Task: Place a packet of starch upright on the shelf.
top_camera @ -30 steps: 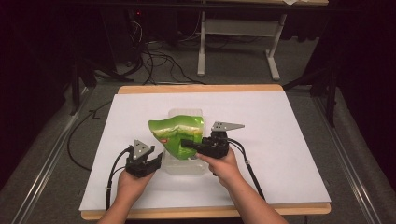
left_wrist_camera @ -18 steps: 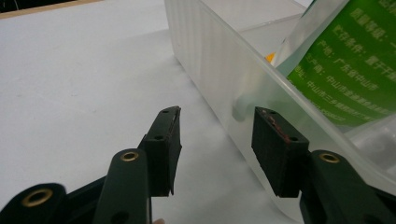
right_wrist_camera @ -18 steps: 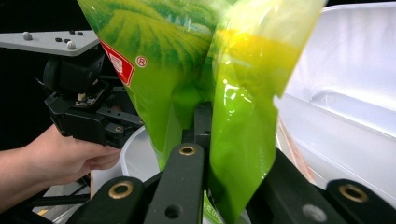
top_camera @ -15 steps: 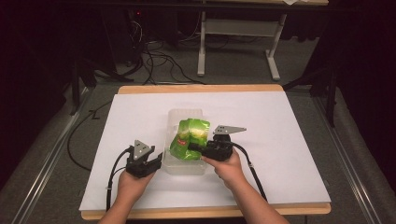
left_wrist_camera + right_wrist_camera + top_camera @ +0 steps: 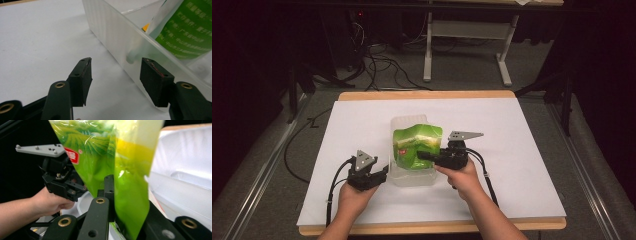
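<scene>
A clear plastic container [image 5: 411, 179] sits mid-table on the white sheet. My right gripper [image 5: 423, 156] reaches in from the right, shut on a green printed bag [image 5: 417, 144] that stands inside the container. In the right gripper view the bag [image 5: 105, 152] rises from between the closed jaws of my right gripper [image 5: 113, 195]. My left gripper [image 5: 384, 173] rests against the container's left wall. Its jaws have just been opening. In the left gripper view my left gripper [image 5: 115, 71] stands open, with a small nub of the container wall [image 5: 110, 32] between the pads, untouched.
The white sheet covers a wooden table [image 5: 427, 94] with free room on every side of the container. The floor beyond holds cables [image 5: 377, 60] and a desk frame [image 5: 464, 45]. The left gripper [image 5: 62, 185] and the hand holding it also show in the right gripper view.
The green bag went from lying tilted across the container's top to standing upright inside it. The right gripper shifted slightly with it. The left hand kept its place.
</scene>
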A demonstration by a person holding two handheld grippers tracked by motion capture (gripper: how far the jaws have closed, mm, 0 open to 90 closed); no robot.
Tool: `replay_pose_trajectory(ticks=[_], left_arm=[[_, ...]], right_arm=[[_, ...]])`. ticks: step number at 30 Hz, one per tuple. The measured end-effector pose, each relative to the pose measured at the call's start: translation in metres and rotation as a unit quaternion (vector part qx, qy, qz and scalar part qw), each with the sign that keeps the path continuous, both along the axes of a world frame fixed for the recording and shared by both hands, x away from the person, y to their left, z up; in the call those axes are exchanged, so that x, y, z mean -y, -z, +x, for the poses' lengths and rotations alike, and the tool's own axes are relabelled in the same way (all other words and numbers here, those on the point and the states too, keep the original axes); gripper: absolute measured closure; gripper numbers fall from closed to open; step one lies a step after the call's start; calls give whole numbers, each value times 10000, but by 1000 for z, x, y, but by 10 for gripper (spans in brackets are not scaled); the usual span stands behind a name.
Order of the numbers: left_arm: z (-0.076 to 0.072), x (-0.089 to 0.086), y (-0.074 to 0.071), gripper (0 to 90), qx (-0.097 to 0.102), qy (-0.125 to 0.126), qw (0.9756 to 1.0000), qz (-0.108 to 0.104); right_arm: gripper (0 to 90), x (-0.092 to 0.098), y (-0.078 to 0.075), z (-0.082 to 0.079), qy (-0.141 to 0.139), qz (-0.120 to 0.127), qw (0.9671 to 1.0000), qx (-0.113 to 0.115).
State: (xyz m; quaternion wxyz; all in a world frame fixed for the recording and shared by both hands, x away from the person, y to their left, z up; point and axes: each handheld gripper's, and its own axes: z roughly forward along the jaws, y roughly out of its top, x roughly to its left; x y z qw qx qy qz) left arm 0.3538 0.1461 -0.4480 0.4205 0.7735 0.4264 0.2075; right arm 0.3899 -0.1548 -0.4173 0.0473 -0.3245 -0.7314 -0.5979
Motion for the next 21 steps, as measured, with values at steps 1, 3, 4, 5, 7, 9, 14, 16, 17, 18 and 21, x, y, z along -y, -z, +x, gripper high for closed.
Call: replay_pose_trajectory(ticks=[1,3,4,5,7,9,14,16,17,18,21], left_arm=[[0,0,0,432,6,-8,10000,-12],[0,0,0,433,8,-13,10000,-16],[0,0,0,433,4,-9,10000,-20],[0,0,0,430,-1,5,10000,-37],[0,1,0,427,0,26,10000,-35],[-1,2,0,425,3,40,10000,-6],[-1,3,0,422,33,70,10000,-19],[-2,4,0,424,46,91,9999,1],[-2,4,0,424,60,87,9999,12],[-2,4,0,425,56,91,9999,9],[-2,4,0,429,56,96,9999,6]], right_arm=[[873,0,0,0,0,0,10000,0],[869,0,-2,0,1,-9,10000,51],[864,-1,-2,0,20,-20,10000,93],[833,-1,-2,0,52,36,9999,99],[771,0,-4,2,153,150,9996,156],[743,0,-6,3,288,59,9993,250],[845,-7,-6,2,273,-290,9980,484],[863,-14,-7,1,266,-540,9966,555],[863,-14,-7,1,266,-540,9966,555],[867,-15,-7,2,266,-576,9965,544],[869,-18,-7,4,257,-681,9962,485]])
